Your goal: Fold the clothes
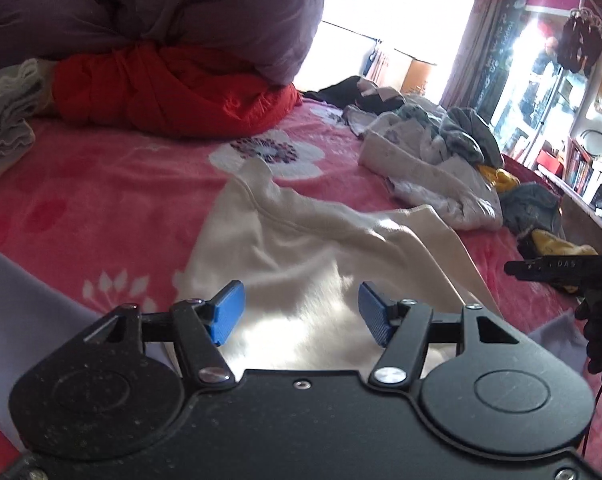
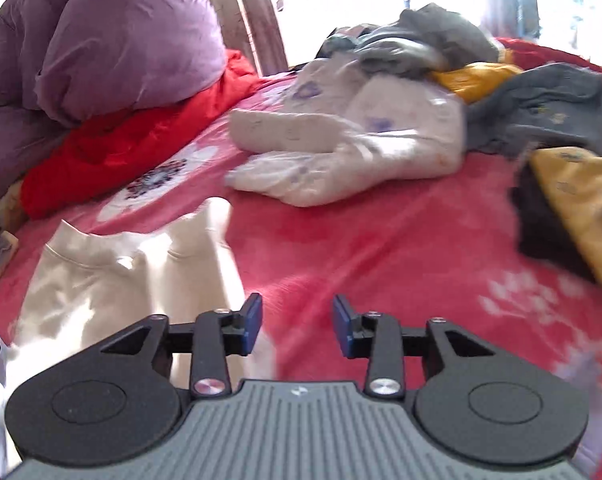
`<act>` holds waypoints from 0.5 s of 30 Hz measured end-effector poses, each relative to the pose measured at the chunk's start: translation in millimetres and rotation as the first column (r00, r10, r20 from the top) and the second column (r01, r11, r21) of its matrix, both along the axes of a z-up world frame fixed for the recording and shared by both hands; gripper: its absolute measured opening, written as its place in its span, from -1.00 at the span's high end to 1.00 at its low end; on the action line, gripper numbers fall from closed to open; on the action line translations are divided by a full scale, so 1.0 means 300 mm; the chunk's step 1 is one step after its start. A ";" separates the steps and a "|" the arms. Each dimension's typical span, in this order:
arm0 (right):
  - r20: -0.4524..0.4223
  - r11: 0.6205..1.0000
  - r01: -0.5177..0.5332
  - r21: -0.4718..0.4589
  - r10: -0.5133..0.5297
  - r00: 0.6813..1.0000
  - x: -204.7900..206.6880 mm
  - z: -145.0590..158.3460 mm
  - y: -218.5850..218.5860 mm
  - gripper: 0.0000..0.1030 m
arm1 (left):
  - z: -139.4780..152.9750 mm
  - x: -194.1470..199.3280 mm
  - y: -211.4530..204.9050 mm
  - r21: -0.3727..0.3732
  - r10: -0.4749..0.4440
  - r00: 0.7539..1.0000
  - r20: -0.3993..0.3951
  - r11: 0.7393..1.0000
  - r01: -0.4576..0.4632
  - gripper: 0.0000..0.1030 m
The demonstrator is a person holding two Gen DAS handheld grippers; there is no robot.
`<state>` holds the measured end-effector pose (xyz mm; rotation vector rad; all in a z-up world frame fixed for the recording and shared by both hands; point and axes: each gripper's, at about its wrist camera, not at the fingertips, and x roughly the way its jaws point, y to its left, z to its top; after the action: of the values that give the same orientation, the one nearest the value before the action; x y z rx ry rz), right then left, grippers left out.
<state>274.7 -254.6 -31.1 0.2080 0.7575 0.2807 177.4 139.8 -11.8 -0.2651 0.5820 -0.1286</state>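
Cream top (image 1: pixel 301 240) spread on the pink blanket (image 1: pixel 101 208), collar toward the far side, one sleeve trailing off to the right; lit hem right under the left gripper (image 1: pixel 301 312). Blue pads wide apart there, nothing between them, hovering just above the cloth. Judged step: taking hold of the near edge to fold it over. Best to come down on a single clean edge, pinch both layers together, then lift only enough to carry the fold flat without dragging the whole top. At the right edge, part of the right gripper's body, apart from the cloth. Further off: purple duvet (image 1: pixel 161 8) on a red quilt (image 1: pixel 173 92), grey folded cloth (image 1: pixel 5 120) at left, a loose heap of clothes (image 1: pixel 433 168) beyond the sleeve, bookshelf (image 1: pixel 589 172) at far right

From the right wrist: top (image 2: pixel 101 280) low at left, right gripper (image 2: pixel 297 324) over bare blanket (image 2: pixel 381 240) just beside the top's right edge. Jaws moderately apart, empty. Worth reaching left for the sleeve edge rather than the blanket pile. White patterned garment (image 2: pixel 361 152), grey and yellow pieces (image 2: pixel 573 200) well apart, not in the way; picture blurred, so finer detail not readable
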 end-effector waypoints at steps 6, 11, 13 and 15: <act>-0.029 0.997 -0.065 0.044 0.066 0.997 0.170 0.004 0.139 0.02 | 0.035 0.272 0.063 0.094 -0.034 0.999 -0.023 0.995 0.036 -0.20; -0.084 0.990 -0.125 0.064 0.130 0.988 0.285 -0.049 0.171 0.28 | -0.055 0.462 0.083 0.090 -0.083 0.986 -0.143 0.991 0.097 0.53; -0.102 0.983 -0.152 0.107 0.163 0.981 0.305 -0.075 0.163 0.83 | -0.111 0.507 0.132 -0.038 -0.105 0.971 -0.214 0.994 0.099 0.81; -0.107 0.977 -0.106 0.186 0.127 0.986 0.308 -0.093 0.108 0.83 | -0.167 0.539 0.238 -0.308 -0.117 0.959 -0.260 0.951 0.032 0.84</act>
<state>367.1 -222.1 -59.1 0.3541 0.8642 0.4522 339.1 211.3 -61.9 -0.5641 0.8517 -0.2582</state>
